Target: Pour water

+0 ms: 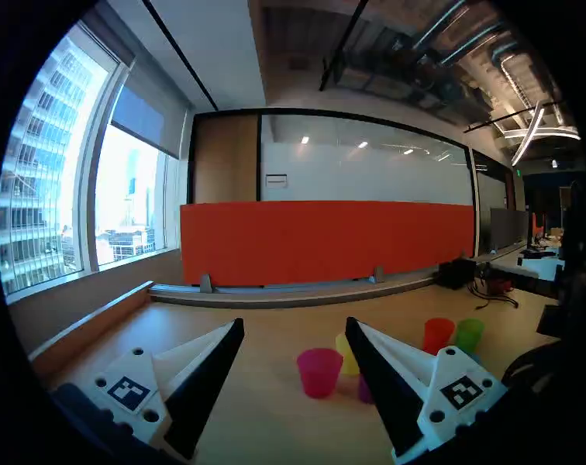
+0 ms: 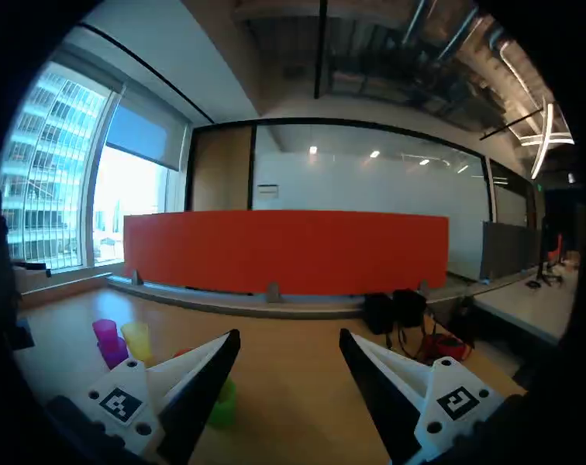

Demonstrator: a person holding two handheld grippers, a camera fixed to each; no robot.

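The pink cup [image 1: 319, 372] stands upright on the table [image 1: 277, 418], its long axis vertical. It sits inside the gap of the left gripper [image 1: 293, 322], at about five o'clock from the gap's middle. A yellow cup [image 1: 344, 353] stands just behind it at one o'clock, and an orange cup [image 1: 438, 335] farther off at two o'clock. The left jaws are wide and empty. The right gripper [image 2: 289, 333] also has wide, empty jaws, with a green cup [image 2: 225, 407] at seven o'clock, partly behind one finger. By my judgement the left gripper is better lined up.
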